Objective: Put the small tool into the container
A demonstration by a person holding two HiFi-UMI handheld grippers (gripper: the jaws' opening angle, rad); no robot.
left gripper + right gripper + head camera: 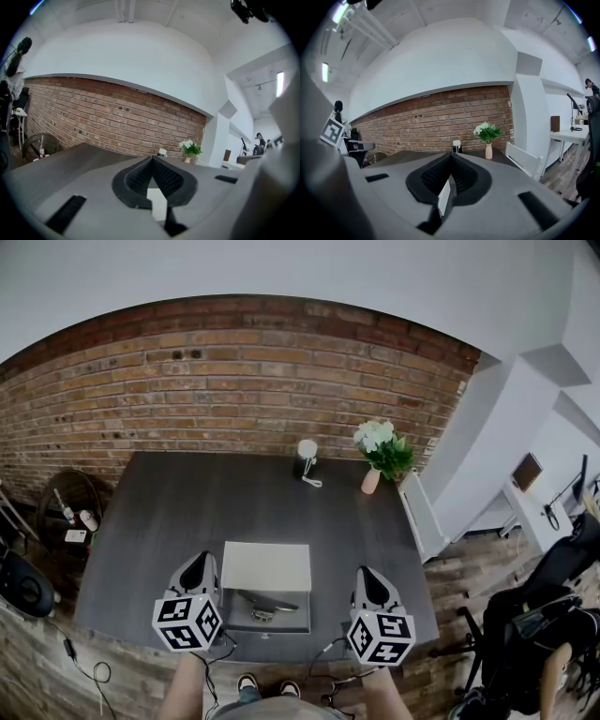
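Nearest me, the left gripper and the right gripper hang either side of the container, each with its jaws pressed together and nothing between them. The container sits on the dark table at its near edge. It looks like an open box, with a pale lid panel at the back and a grey tray in front.

The small tool lies in that tray, so it appears to be inside already. It looks like a slim metal piece. I'd guess it is light, stiff and a bit slippery, and best pinched across its middle, where it lies flat.

Nothing crowds the container. Well beyond it, near the table's far edge, stand a dark cup with a white top and a vase of flowers. The brick wall is behind them. A white chair stands off to the container's right.
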